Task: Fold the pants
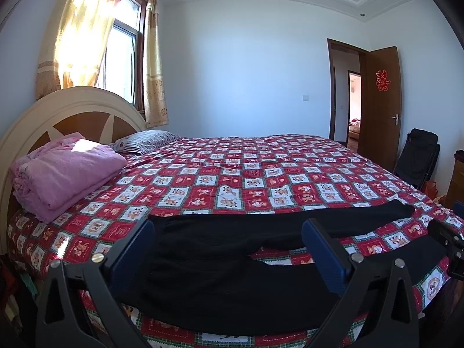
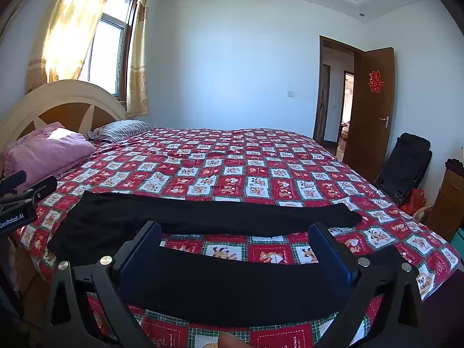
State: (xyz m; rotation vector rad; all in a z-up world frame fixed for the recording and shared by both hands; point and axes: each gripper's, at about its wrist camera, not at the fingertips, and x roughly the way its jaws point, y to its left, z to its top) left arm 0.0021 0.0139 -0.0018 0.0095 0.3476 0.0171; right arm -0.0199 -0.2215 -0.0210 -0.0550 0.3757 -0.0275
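Black pants [image 1: 220, 264] lie flat along the near edge of the bed, waist to the left, both legs stretched to the right. The far leg [image 2: 232, 216] and the near leg [image 2: 232, 284] lie apart, with bedspread showing between them. My left gripper [image 1: 229, 235] is open, its blue pads wide apart, above the waist and crotch part. My right gripper [image 2: 235, 240] is open above the near leg. Neither holds the cloth. The right gripper shows at the right edge of the left wrist view [image 1: 446, 240], and the left gripper at the left edge of the right wrist view [image 2: 20, 197].
The bed has a red checked cartoon bedspread [image 1: 261, 174]. A folded pink blanket [image 1: 63, 174] and a striped pillow [image 1: 145, 142] lie by the headboard [image 1: 72, 110]. A black folded chair [image 1: 417, 156] stands by the open door [image 1: 382, 101] at right.
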